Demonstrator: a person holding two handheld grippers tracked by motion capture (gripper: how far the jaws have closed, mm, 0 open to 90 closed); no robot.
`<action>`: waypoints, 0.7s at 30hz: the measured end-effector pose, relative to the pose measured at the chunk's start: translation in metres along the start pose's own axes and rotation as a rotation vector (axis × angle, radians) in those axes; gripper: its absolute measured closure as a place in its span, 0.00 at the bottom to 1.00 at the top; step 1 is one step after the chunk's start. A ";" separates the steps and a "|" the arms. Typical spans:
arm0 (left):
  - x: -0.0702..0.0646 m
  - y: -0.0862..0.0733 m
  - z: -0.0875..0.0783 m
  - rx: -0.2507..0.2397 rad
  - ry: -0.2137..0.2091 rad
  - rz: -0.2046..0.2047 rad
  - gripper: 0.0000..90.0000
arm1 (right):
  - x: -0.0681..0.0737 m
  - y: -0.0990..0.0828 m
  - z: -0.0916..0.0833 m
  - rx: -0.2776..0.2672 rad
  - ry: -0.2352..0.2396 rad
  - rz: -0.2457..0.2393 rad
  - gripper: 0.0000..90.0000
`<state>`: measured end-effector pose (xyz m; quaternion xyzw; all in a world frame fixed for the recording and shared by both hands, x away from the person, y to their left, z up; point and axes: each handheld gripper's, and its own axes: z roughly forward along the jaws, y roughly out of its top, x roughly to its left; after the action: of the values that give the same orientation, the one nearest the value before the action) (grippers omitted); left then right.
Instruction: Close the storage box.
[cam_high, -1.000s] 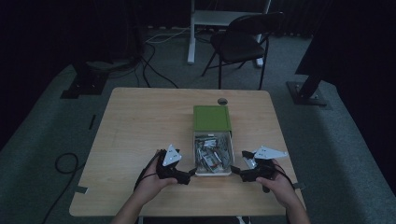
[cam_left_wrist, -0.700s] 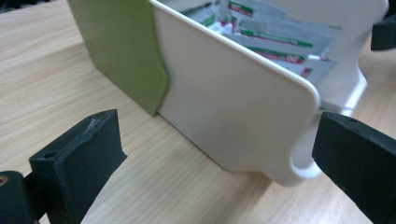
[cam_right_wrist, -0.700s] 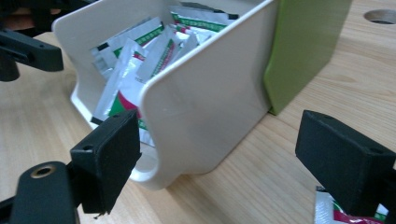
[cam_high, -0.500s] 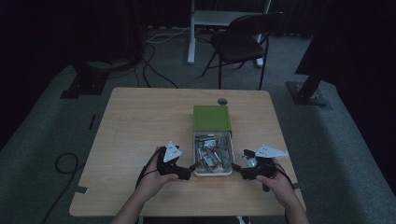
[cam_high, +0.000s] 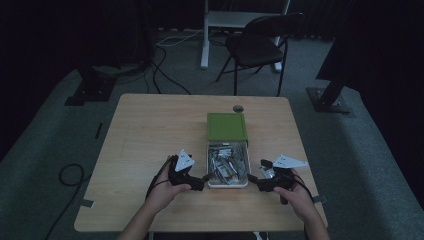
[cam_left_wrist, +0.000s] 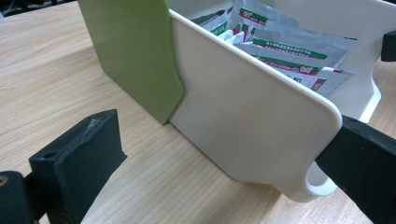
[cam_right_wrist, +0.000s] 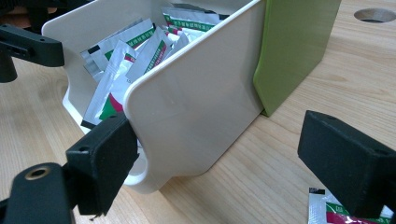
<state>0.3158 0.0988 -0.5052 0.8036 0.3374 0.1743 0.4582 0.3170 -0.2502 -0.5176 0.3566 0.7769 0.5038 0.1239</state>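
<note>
The cream plastic drawer (cam_high: 227, 183) sits pulled out of its matte green sleeve (cam_high: 227, 126) near the front edge of the pale wood-grain table (cam_high: 145, 130). It is smooth-walled with rounded corners and heaped with crinkled foil sachets (cam_left_wrist: 292, 51) banded green and red. My left gripper (cam_high: 204, 179) stands spread beside its left front corner, gripping nothing. My right gripper (cam_high: 251, 178) is likewise released at the right corner. One sachet (cam_right_wrist: 327, 210) lies loose on the table.

A dim room with grey carpet floor (cam_high: 350, 165) holds a light wooden table (cam_high: 150, 130); beyond its far edge stand a dark folding chair (cam_high: 260, 45) and a white desk frame (cam_high: 220, 20), cables (cam_high: 165, 65) trailing nearby.
</note>
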 end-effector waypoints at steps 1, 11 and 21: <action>0.001 0.000 0.000 0.002 -0.002 0.002 0.02 | 0.000 0.000 0.000 0.000 -0.001 0.003 0.13; 0.004 0.004 0.004 0.011 0.003 -0.002 0.02 | -0.003 0.002 0.003 0.001 -0.007 0.016 0.13; 0.009 0.008 0.007 0.022 0.002 -0.011 0.02 | -0.006 0.005 0.005 -0.001 -0.028 0.014 0.13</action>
<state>0.3296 0.0979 -0.5029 0.8066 0.3442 0.1691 0.4499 0.3268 -0.2495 -0.5167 0.3690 0.7723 0.5001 0.1314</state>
